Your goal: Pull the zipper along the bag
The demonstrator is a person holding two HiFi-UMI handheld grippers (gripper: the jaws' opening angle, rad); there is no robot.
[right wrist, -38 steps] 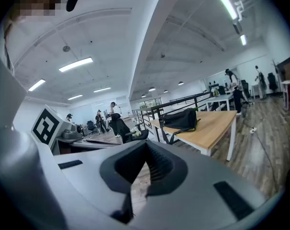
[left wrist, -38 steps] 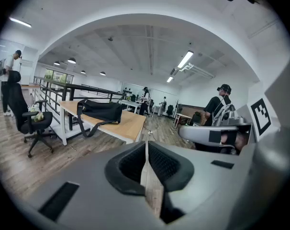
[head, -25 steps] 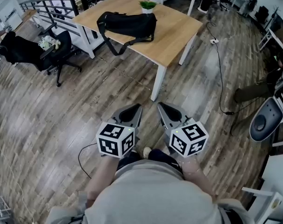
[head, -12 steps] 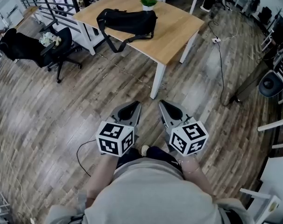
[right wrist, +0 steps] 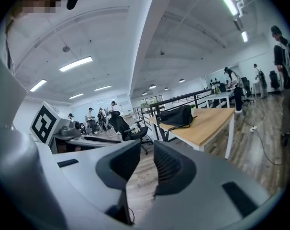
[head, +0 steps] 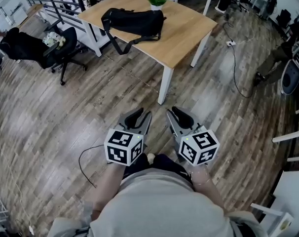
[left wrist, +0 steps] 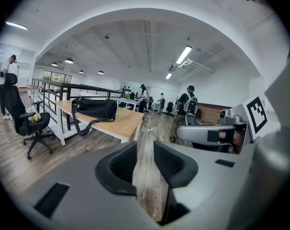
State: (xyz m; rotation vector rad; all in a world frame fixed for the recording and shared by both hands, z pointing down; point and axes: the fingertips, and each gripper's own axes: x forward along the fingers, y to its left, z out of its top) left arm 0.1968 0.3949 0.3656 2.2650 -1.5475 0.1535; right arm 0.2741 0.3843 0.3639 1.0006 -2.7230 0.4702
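You stand well short of the work: the black bag (head: 133,22) lies on the wooden table (head: 189,31) across the floor, and you hold both tools low in front of you, well apart from it. Your left gripper (head: 139,115) has just been opening, and its jaws stand apart with only floor showing between them. Your right gripper (head: 175,113) has just been opening too, to a narrower gap, and it is likewise empty. The zipper pull is too small to make out from here, so the main risk is that you reach in and pinch cloth or the strap (head: 117,46), which hangs over the table edge, instead of the tab. With nothing anchoring the bag, a one-handed tug likely drags the whole thing, perhaps into the potted plant (head: 157,3) just behind it. Mind also the cable (head: 85,164) on the floor near your feet as you walk up.
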